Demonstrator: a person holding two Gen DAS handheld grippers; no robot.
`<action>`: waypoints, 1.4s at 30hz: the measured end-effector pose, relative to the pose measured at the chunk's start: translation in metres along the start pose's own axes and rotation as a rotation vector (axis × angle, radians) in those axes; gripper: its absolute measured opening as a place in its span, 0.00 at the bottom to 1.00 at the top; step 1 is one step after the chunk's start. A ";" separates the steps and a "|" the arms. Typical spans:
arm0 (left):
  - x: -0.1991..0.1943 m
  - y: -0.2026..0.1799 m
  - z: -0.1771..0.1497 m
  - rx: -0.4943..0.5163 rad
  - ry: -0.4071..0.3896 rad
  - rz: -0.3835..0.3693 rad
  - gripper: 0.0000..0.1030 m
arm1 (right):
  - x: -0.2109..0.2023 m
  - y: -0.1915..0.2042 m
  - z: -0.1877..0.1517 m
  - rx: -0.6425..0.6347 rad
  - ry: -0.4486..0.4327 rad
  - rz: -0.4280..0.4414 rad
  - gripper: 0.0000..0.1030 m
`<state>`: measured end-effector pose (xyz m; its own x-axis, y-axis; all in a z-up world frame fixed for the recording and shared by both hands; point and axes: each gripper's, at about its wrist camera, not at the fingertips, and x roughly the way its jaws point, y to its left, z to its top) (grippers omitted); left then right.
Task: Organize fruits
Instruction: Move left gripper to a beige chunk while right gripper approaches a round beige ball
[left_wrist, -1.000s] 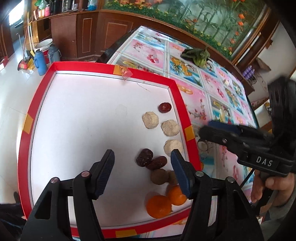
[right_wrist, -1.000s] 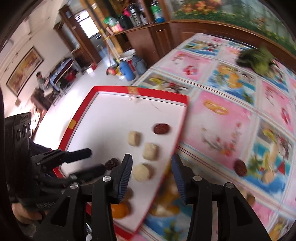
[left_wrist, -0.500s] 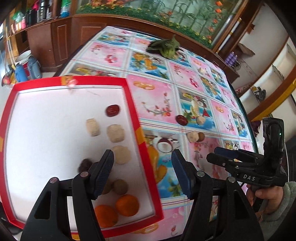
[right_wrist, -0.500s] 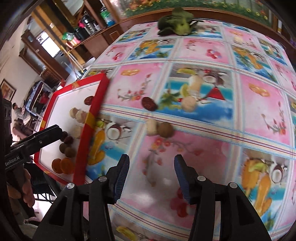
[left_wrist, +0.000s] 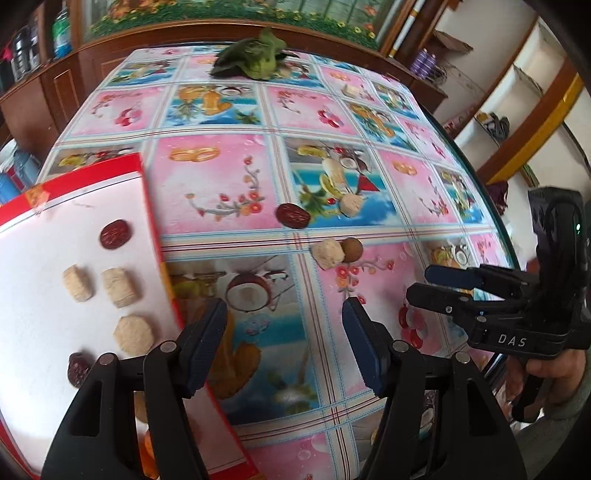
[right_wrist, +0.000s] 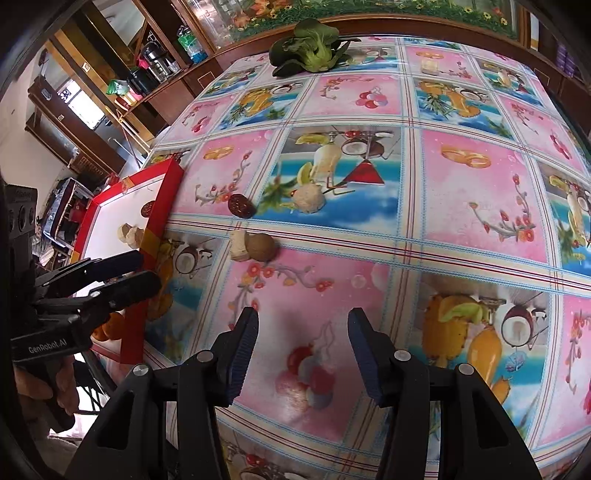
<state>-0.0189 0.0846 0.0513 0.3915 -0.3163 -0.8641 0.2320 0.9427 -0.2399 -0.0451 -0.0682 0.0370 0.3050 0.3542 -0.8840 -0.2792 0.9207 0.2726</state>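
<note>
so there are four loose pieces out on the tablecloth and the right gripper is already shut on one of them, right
Not quite. The right gripper is open and holds nothing, as the right wrist view shows. The four loose pieces are there: red date, pale piece, pale chunk, brown ball.

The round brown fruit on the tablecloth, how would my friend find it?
Start at the red-edged tray, then look to its right on the flowery tablecloth, ahead of the right tool. Four loose pieces lie there. The round brown fruit touches a pale chunk; it alone is smooth, tan and ball-shaped.
</note>
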 end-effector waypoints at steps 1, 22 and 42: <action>0.003 -0.003 0.002 0.015 0.006 -0.003 0.62 | 0.000 -0.002 0.000 0.000 0.002 -0.001 0.51; 0.045 -0.031 0.024 0.118 0.072 0.018 0.57 | 0.011 -0.007 0.026 -0.061 0.011 0.002 0.51; 0.063 -0.034 0.038 0.143 0.100 -0.022 0.25 | 0.028 -0.007 0.059 -0.080 0.005 -0.035 0.48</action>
<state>0.0318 0.0282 0.0215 0.2961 -0.3177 -0.9008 0.3670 0.9085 -0.1998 0.0188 -0.0555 0.0325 0.3115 0.3207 -0.8945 -0.3399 0.9167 0.2102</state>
